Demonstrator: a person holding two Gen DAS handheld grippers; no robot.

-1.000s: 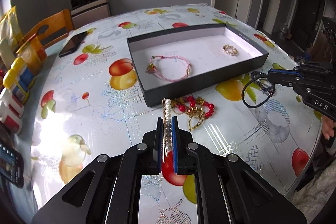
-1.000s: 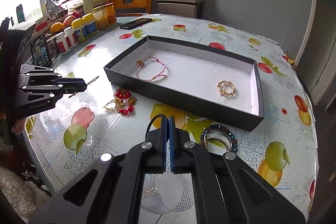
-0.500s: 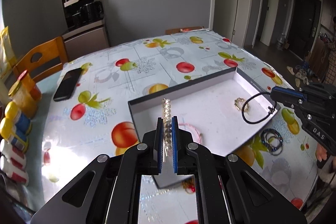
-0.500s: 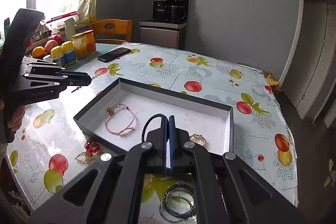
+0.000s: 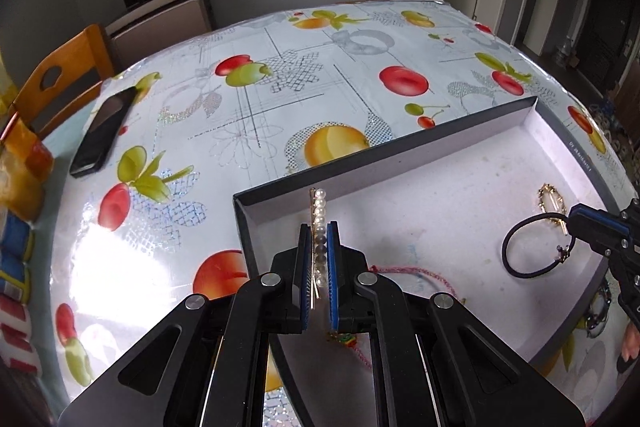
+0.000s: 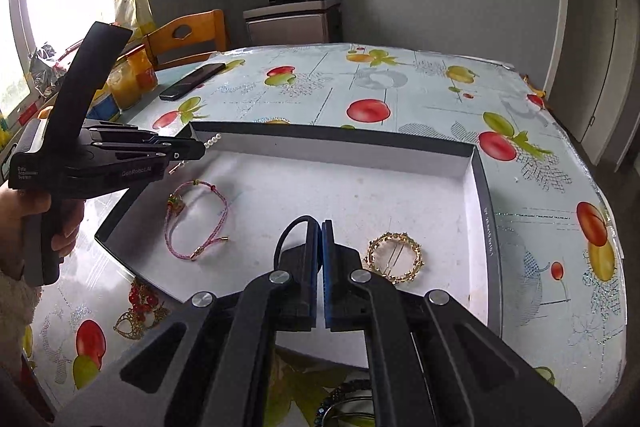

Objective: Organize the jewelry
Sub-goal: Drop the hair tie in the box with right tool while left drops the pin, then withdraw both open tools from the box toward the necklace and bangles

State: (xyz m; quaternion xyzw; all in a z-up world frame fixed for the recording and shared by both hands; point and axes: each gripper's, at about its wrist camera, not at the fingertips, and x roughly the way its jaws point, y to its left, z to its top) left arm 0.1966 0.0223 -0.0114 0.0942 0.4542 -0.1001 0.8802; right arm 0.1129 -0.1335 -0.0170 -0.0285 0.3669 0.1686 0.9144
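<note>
A slim gold hair clip [image 5: 319, 223] lined with a row of white pearls stands pinched between the blue pads of the left tongs [image 5: 319, 227], its pearl end poking out past the tips over the near-left corner of the shallow dark box [image 5: 400, 151] with a pale lining. The right tongs [image 6: 320, 227] are pressed together on a thin black hair tie [image 5: 534, 247], whose loop hangs free from the tips over the right part of the box floor, with a small metal charm dangling from it. On the lining lie a pink cord bracelet [image 6: 196, 219] to the left and a round gold brooch [image 6: 396, 257] to the right, well apart. Both tongs slant downward toward the box; in the right wrist view a hand [image 6: 36, 211] grips the left tool's handle at the table's [image 5: 280, 75] left edge. Red-beaded gold jewelry [image 6: 140, 307] lies on the fruit-print cloth outside the box's near wall, and a dark beaded bracelet [image 6: 344, 403] lies nearer the camera.
</note>
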